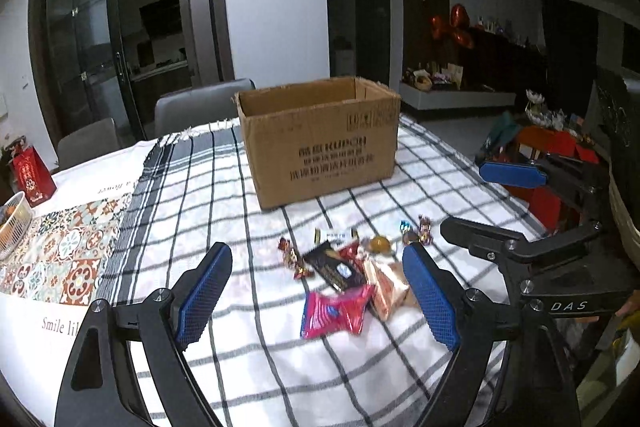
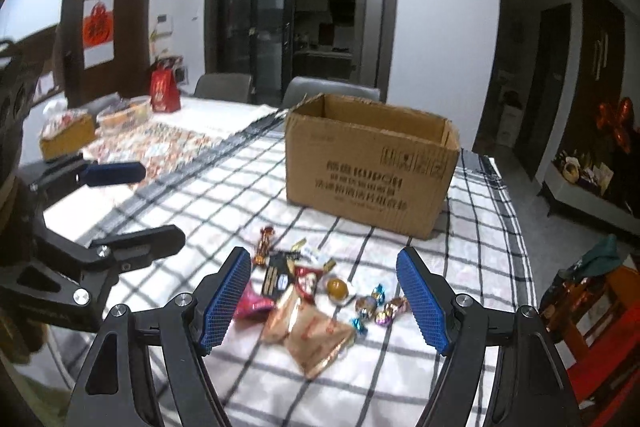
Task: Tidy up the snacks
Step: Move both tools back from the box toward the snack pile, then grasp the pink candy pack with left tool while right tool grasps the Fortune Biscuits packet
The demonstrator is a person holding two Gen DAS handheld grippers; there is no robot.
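Left wrist view: left gripper jaws spread wide, nothing clamped, blue textured pads either side of the snack pile on the checked tablecloth. Pile is small wrapped stuff: a pink-red packet nearest the camera, a black bar wrapper, an orange-tan pouch, a round brown candy, a few twisted foil sweets off to the right. Open cardboard box sits beyond the pile, apart from it, printed text on its side, inside not readable. Right gripper shows at the right edge, jaws apart, empty. Right wrist view: right gripper also released, pads wide, holding nothing, the same snack pile between and just ahead of them on the cloth. Tan pouch closest, foil sweets to its right, box further back. Left gripper at left edge, open.
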